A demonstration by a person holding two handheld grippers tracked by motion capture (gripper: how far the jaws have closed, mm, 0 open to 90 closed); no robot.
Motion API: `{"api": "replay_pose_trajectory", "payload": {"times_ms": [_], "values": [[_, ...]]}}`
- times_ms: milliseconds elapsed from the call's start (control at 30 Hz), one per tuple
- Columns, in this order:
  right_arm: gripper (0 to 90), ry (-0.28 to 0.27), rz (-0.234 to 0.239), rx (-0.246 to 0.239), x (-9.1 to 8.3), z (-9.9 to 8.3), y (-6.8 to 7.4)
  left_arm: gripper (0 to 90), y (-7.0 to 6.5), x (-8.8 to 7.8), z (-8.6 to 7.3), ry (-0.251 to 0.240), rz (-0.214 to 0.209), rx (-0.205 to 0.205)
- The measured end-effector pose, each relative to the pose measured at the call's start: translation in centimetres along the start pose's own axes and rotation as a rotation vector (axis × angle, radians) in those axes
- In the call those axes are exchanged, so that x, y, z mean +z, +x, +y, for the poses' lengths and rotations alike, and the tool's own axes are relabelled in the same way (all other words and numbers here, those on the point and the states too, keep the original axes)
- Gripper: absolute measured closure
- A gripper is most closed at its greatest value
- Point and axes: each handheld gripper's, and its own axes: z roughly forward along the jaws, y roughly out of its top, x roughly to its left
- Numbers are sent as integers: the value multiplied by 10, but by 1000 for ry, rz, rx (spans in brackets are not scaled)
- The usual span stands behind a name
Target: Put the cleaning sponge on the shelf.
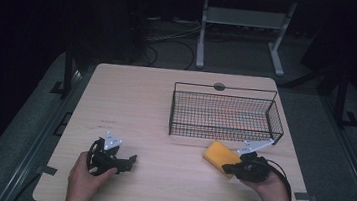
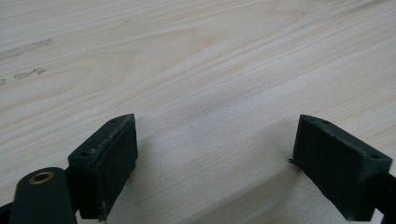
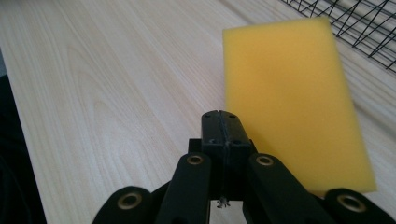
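A yellow sponge [image 1: 218,154] lies flat on the wooden table [image 1: 156,103], just in front of a black wire basket [image 1: 225,88]. My right gripper [image 1: 228,168] is at the sponge's near right edge, with its jaws pressed pad to pad and nothing between them. In the right gripper view the shut jaws [image 3: 223,126] hang over the left edge of the sponge [image 3: 289,93], and the basket's mesh [image 3: 364,28] crosses the top right corner. My left gripper [image 1: 130,162] rests at the table's front left. Its jaws [image 2: 215,158] stand wide open over bare wood.
The basket stands at the back right of the table and looks empty. A small round grey disc [image 1: 219,86] sits at the table's far edge behind it. White table legs and cables lie on the dark floor beyond.
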Motion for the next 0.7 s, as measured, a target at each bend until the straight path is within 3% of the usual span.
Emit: {"api": "replay_pose_trajectory", "payload": {"times_ms": [100,300,400,500,533,700], "values": [[845,1,9,4,-2,1,0,131,0,0,0,-1,-1,-2],[731,-11,-20,22,-11,6,1,131,0,0,0,-2,0,-3],[608,-15,-58,35,-17,10,1,131,0,0,0,-2,0,-3],[553,-17,-74,43,-20,11,1,131,0,0,0,-3,0,-3],[492,-12,-95,44,-22,13,0,131,0,0,0,-2,0,-3],[391,-6,-147,41,-26,17,-2,132,0,0,0,-2,1,-3]]}}
